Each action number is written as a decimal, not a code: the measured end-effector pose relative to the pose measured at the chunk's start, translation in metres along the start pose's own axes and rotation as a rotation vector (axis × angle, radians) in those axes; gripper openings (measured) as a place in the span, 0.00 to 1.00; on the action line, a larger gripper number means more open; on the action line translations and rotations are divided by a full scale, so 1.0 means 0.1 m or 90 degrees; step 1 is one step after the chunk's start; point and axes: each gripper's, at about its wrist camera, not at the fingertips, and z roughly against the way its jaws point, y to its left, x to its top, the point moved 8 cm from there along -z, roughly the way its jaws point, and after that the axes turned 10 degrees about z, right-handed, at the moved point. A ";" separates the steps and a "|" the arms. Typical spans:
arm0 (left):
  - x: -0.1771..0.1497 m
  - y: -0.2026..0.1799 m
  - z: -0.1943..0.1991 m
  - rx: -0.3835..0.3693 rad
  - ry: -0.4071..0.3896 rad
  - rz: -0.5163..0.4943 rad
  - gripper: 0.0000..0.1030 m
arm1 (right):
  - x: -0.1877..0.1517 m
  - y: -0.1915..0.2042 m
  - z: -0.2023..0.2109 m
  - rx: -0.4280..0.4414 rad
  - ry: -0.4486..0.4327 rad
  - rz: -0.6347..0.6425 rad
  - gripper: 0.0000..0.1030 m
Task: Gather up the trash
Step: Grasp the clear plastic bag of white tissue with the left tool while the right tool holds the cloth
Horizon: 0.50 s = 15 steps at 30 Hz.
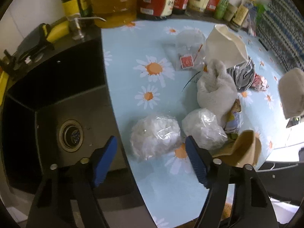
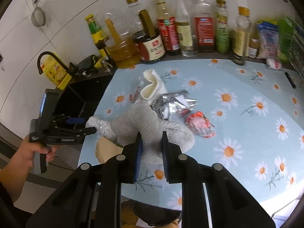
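Trash lies on the daisy-print counter [image 1: 125, 60]. Two clear bags of white wadding [image 1: 154, 137] [image 1: 203, 131] lie near the front edge. My left gripper [image 1: 151, 161] is open, its blue pads just short of the left bag; it also shows in the right wrist view [image 2: 83, 126]. A grey-white cloth [image 2: 150, 127] [image 1: 216, 89] lies mid-counter. My right gripper [image 2: 152, 150] is shut on the cloth's near edge. Behind lie a crumpled white paper cup [image 1: 226, 45] [image 2: 152, 87], a silver foil wrapper [image 2: 174, 102] [image 1: 243, 74], a red-pink wrapper [image 2: 199, 123] and a clear packet [image 1: 188, 53].
A black sink [image 1: 57, 114] with a drain lies left of the counter. Oil, sauce and vinegar bottles [image 2: 171, 32] line the back wall. A tan paper piece [image 1: 243, 150] sits at the counter's front edge. A patterned rack [image 1: 281, 28] stands at the right.
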 end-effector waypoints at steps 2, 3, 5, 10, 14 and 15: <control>0.01 -0.01 -0.06 0.004 0.001 -0.018 0.64 | -0.07 -0.03 0.03 -0.009 0.001 -0.014 0.20; 0.02 -0.02 -0.08 0.003 0.005 -0.025 0.62 | -0.09 -0.05 0.05 -0.013 0.002 -0.021 0.20; 0.03 -0.03 -0.13 0.001 0.012 -0.038 0.56 | -0.15 -0.07 0.08 -0.015 0.001 -0.037 0.20; 0.09 -0.05 -0.08 0.002 -0.011 -0.059 0.52 | -0.27 -0.12 0.15 -0.024 -0.005 -0.069 0.20; 0.10 -0.09 -0.03 0.000 -0.012 -0.066 0.52 | -0.33 -0.14 0.19 -0.025 -0.009 -0.083 0.20; 0.09 -0.10 -0.01 0.000 -0.013 -0.068 0.52 | -0.33 -0.14 0.20 -0.024 -0.011 -0.083 0.20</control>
